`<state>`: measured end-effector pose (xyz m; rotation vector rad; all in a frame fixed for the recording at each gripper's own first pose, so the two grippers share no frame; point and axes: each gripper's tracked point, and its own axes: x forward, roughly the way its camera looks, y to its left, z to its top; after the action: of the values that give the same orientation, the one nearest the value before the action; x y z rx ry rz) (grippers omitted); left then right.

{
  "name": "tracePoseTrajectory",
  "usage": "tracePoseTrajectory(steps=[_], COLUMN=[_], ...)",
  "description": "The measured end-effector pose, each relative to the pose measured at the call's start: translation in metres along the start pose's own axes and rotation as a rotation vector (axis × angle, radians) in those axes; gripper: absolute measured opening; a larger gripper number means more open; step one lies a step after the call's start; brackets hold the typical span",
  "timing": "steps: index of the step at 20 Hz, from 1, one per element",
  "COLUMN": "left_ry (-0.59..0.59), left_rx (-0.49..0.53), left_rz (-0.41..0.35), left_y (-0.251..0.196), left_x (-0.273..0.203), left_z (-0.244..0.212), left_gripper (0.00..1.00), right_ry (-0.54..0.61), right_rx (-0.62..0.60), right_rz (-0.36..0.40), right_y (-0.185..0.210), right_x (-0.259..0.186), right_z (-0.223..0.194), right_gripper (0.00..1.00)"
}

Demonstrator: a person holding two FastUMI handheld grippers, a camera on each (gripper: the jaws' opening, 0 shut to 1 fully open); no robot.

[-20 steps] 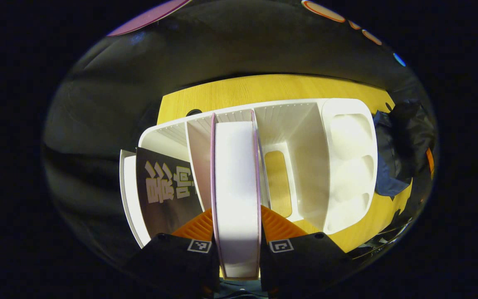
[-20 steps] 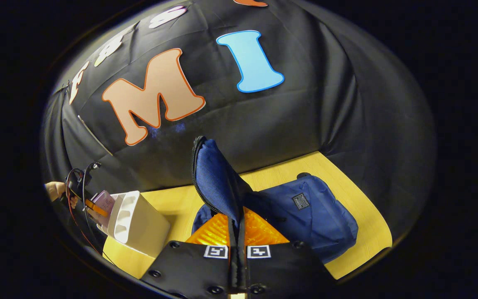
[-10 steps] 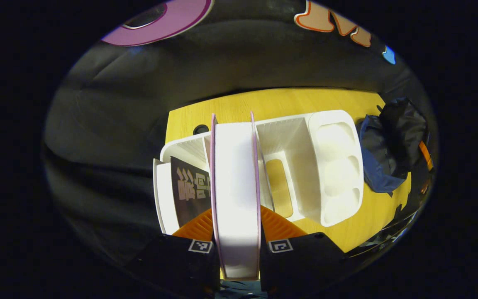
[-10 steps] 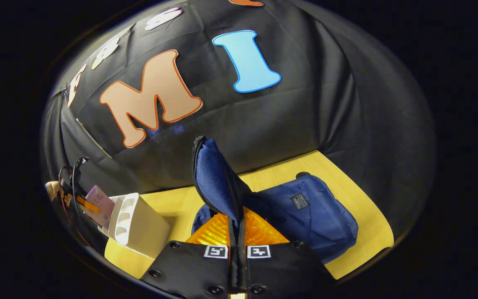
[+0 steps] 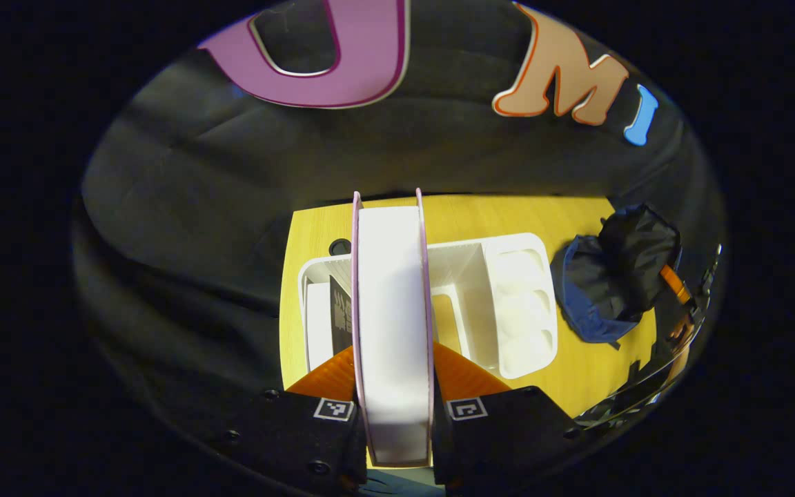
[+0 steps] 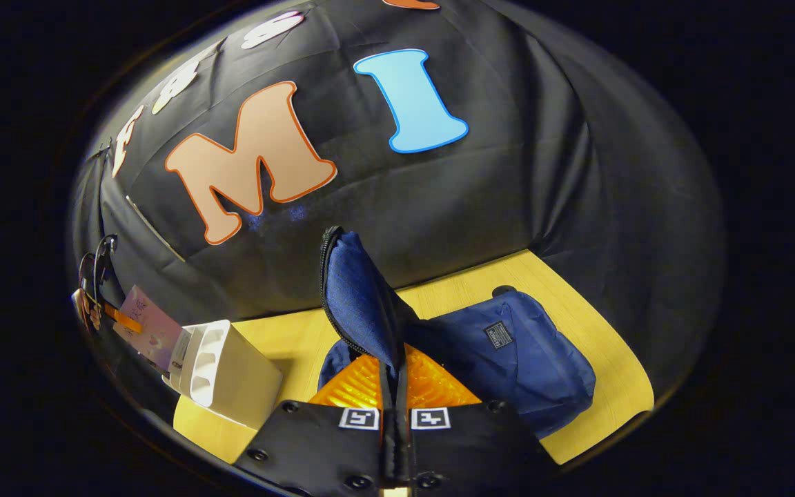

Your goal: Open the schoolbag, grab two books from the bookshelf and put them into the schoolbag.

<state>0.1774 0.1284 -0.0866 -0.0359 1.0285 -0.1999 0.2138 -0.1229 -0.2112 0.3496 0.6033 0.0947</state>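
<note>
a black cloth wall closes the booth behind a yellow wooden table (image 5: 480, 214), which carries a white plastic bookshelf (image 5: 501, 290) and a dark blue fabric schoolbag (image 6: 508, 359).

in the left gripper view the left tool (image 5: 395, 386) is clamped on a thick book with pink covers and white page edges (image 5: 392, 324), one finger against each cover, page edges facing the camera. the book stands upright between the fingers, held above the bookshelf, and hides the shelf's middle. to its left, in a slot of the bookshelf, stands a black book with pale lettering (image 5: 341, 310). to the right of the held book are an open slot and then three shallow round-cornered cups at the shelf's end. further right on the table the schoolbag lies as a dark heap with its mouth held up.

in the right gripper view the right tool (image 6: 395, 386) is closed on the zipped edge of the schoolbag's blue flap (image 6: 356, 297), both fingers pinching the fabric and lifting it upright over the bag's body. the bag body rests on the table just behind and to the right of the tool. at the far left of this view the bookshelf stands near the table's edge, and beyond it the left tool holds the pink book above the shelf, tilted.
</note>
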Motion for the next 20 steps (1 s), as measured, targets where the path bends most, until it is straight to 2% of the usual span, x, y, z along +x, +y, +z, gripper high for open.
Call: tracePoseTrajectory(steps=[6,11,12,13,14,20], left_ry=[-0.110,-0.173,-0.176,-0.185,-0.183,-0.204], left_rx=[-0.111,-0.268,-0.293,-0.325,-0.345,-0.510], left_rz=[-0.103,-0.255,-0.294,-0.328,-0.361,-0.536], left_y=[0.002,-0.013,-0.018,-0.022,-0.028,-0.069], left_x=[-0.038,-0.059,-0.060,-0.061,-0.060,-0.054], left_z=[0.024,0.036,0.039,0.040,0.039,0.046], left_gripper=[0.33,0.31,0.33,0.31,0.33,0.33], right_ry=[0.003,0.008,0.008,0.009,0.010,0.016], right_rx=[0.001,0.001,0.001,0.001,0.001,0.015], right_rz=[-0.001,-0.003,-0.002,-0.002,-0.002,0.007], right_y=[-0.002,-0.003,-0.003,-0.003,-0.004,-0.005], right_x=[-0.001,-0.002,-0.002,-0.002,-0.001,0.001], right_z=[0.002,0.003,0.004,0.005,0.005,0.005], right_gripper=[0.04,0.03,0.03,0.04,0.04,0.03])
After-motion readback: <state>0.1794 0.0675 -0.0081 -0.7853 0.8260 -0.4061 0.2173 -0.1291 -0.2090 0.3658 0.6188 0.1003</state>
